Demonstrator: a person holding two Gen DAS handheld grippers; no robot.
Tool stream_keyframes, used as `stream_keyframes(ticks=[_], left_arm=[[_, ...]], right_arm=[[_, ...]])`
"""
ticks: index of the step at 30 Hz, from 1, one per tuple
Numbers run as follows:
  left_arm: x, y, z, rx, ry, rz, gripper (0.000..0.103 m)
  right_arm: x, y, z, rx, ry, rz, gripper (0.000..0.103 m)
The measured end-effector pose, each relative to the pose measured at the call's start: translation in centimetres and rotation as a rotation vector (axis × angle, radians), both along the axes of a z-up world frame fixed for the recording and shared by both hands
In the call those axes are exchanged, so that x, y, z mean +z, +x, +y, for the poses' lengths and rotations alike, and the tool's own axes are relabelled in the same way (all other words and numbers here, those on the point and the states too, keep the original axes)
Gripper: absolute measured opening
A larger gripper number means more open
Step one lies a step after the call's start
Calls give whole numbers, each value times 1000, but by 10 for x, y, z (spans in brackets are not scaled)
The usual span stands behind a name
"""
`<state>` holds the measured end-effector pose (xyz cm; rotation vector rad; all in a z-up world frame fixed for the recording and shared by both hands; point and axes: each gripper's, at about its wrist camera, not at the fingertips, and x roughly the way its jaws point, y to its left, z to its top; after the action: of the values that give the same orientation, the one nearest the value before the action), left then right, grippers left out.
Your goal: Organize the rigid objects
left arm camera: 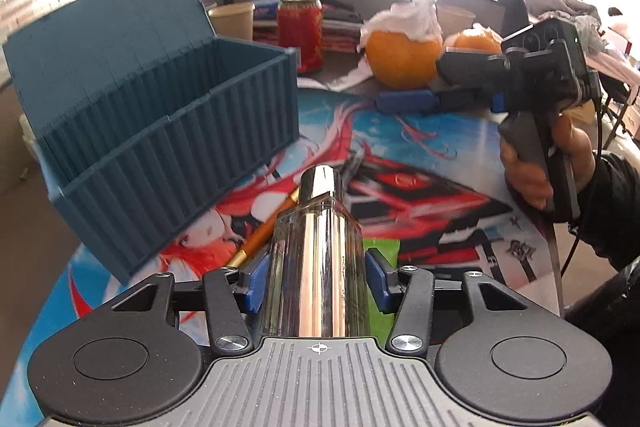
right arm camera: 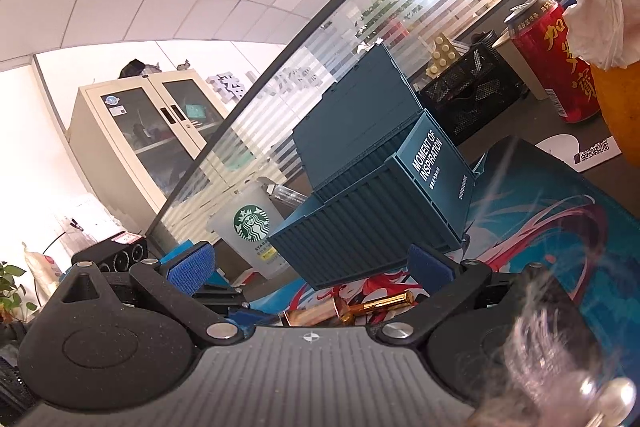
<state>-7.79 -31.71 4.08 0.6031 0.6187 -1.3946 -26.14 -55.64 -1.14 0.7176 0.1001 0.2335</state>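
Note:
A clear glass bottle [left arm camera: 316, 251] with a silver cap lies lengthwise between the blue pads of my left gripper [left arm camera: 316, 281], which is shut on its sides and holds it above the printed mat [left arm camera: 420, 187]. Up close at the right wrist view's lower right, the bottle [right arm camera: 560, 367] is a blurred glass shape. An open blue container-style box [left arm camera: 180, 147] stands to the left with its lid up and shows nothing inside. A gold pen [left arm camera: 264, 231] lies on the mat beside the box. My right gripper [right arm camera: 310, 267] stands open and holds nothing, over the gold pen [right arm camera: 380, 303] and facing the box [right arm camera: 380, 227].
At the back stand a red can [left arm camera: 300, 31], a paper cup [left arm camera: 232, 19] and two oranges [left arm camera: 400, 55] topped with tissue. A Starbucks cup [right arm camera: 256, 231] stands left of the box and a black mesh basket [right arm camera: 472, 99] behind it. A green strip [left arm camera: 386, 251] lies under the bottle.

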Motion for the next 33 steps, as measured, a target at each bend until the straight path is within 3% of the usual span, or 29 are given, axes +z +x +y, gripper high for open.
stream_keyframes(ticks=[15, 25, 33], left_arm=[[34, 4, -6, 13, -23, -33, 48], [86, 28, -18, 34, -97, -106, 48], [104, 60, -45, 13, -67, -163, 48]], right_arm=[[-1, 1, -3, 13, 9, -23, 103], [-1, 0, -2, 16, 10, -24, 103], [-1, 1, -2, 16, 10, -24, 103]])
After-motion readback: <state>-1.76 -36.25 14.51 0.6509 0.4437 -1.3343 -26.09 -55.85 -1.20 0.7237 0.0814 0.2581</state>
